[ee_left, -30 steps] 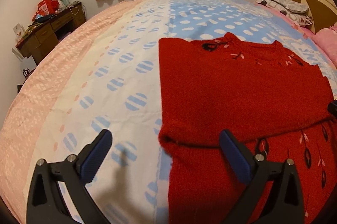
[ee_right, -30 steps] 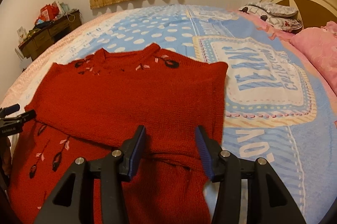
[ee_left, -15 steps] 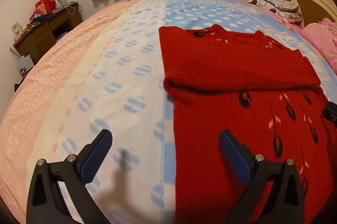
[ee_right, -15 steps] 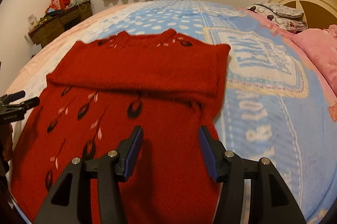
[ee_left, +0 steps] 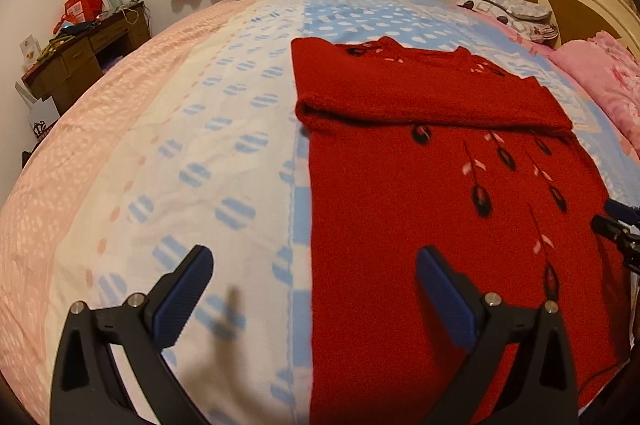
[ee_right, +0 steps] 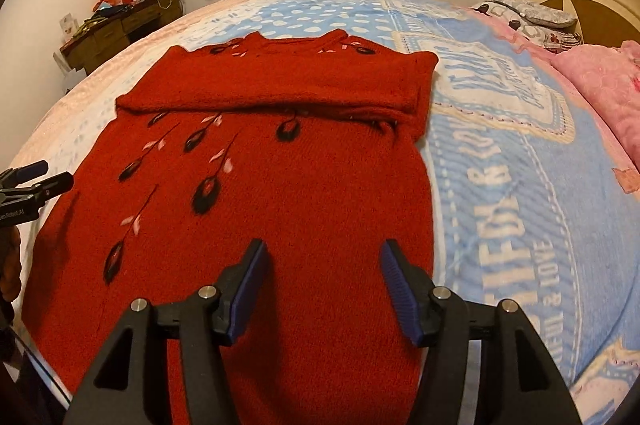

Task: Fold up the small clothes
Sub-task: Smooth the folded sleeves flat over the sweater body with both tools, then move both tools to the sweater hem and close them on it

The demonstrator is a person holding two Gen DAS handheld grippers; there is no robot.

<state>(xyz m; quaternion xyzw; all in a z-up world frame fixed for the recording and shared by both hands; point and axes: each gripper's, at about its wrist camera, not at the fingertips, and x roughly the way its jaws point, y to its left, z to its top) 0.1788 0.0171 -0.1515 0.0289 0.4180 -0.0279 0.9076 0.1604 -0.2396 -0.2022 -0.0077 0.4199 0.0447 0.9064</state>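
My left gripper (ee_left: 312,289) and right gripper (ee_right: 322,283) hang with jaws wide open, holding nothing. The red sweater (ee_right: 280,185) fills the middle, flat on the bed (ee_right: 520,185). It looks soft and floppy. I would pinch its near bottom corners.

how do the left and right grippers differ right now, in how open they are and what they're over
The left gripper is spread wide; the right gripper is open too, but narrower. The left one straddles the red sweater's side edge, one finger over the bedspread, the other over the knit; the right one hangs wholly over the sweater's lower body. Both are empty, with blue pads, pointing toward the folded upper part.
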